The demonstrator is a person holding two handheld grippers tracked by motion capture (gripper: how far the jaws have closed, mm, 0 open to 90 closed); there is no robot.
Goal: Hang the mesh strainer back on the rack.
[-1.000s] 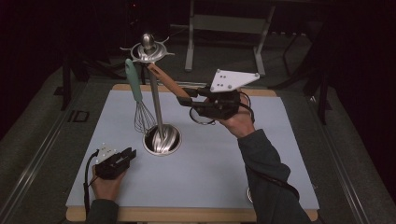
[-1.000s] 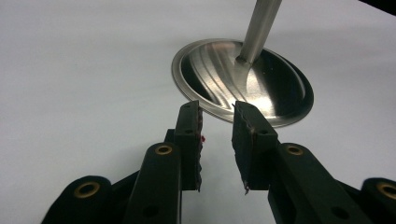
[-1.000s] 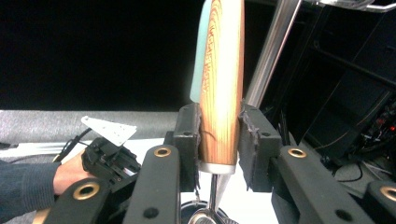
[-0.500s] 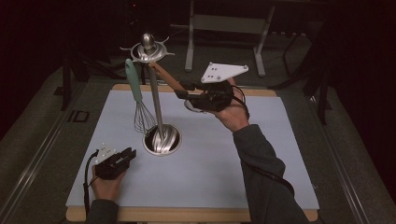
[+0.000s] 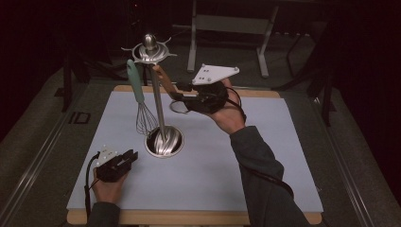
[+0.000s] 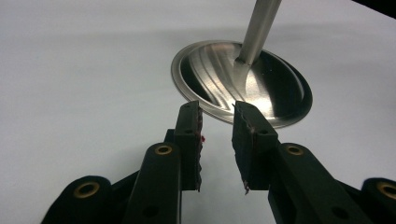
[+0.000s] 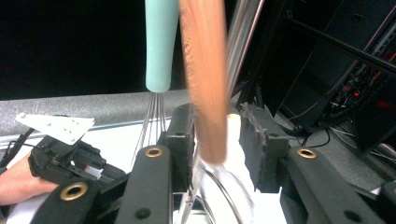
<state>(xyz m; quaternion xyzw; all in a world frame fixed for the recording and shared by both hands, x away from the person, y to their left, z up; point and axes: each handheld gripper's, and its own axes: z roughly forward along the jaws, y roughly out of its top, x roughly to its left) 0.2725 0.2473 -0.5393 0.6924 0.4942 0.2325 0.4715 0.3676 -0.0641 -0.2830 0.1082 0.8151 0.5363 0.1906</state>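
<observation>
Wooden table at centre frame, pale blue mat over nearly its whole top — round steel stand base left of centre, left gripper resting lower left.

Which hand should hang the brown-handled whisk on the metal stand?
The right. Its gripper already has the brown-handled whisk between its jaws, raised close to the stand top. The left gripper rests low on the table with open jaws.

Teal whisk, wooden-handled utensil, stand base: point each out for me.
teal whisk [image 5: 135, 87], high view, on its handle.
wooden-handled utensil [image 7: 205, 79], right gripper view, on its handle.
stand base [image 6: 219, 79], left gripper view, on the steel dish.
</observation>
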